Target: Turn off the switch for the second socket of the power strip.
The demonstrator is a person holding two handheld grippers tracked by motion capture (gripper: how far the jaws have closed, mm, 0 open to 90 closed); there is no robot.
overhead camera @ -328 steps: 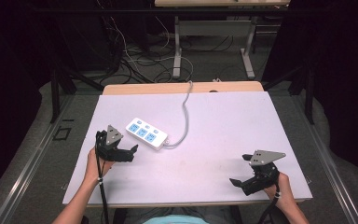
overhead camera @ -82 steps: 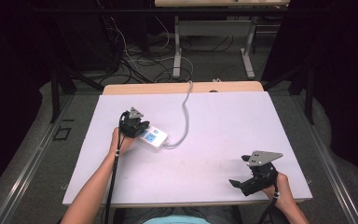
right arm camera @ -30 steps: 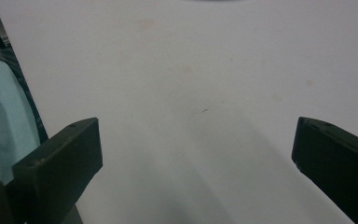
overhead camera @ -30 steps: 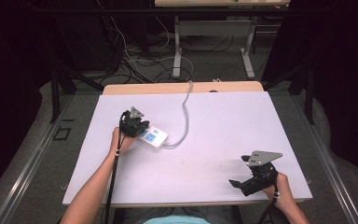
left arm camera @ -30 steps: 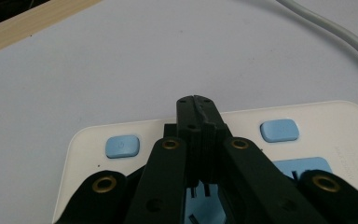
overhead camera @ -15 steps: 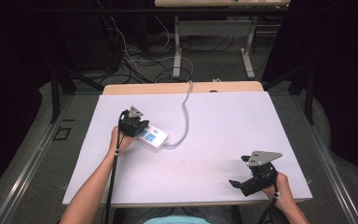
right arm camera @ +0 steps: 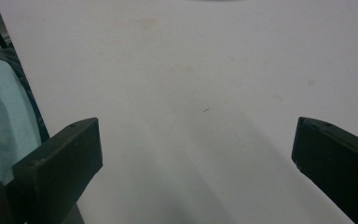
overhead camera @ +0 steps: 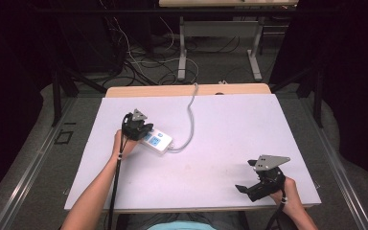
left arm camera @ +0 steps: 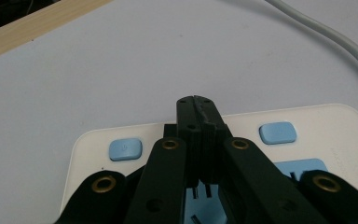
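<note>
White and blue, the power strip [overhead camera: 154,140] lies left of centre on the pale table [overhead camera: 220,129], its grey cord [overhead camera: 190,115] curving toward the far edge. Over its left end, the left gripper [left arm camera: 196,103] has its jaws pressed together with nothing between them; whether the tips touch the strip's face is hard to tell. Near the table's front right corner, the right gripper [overhead camera: 243,188] stands wide open and empty.

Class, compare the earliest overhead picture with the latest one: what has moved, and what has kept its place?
The left gripper moved forward from the table's near-left part onto the left end of the power strip, jaws shut, its tips between two blue buttons. The right gripper, open, kept its place; so did the power strip's cable.
</note>
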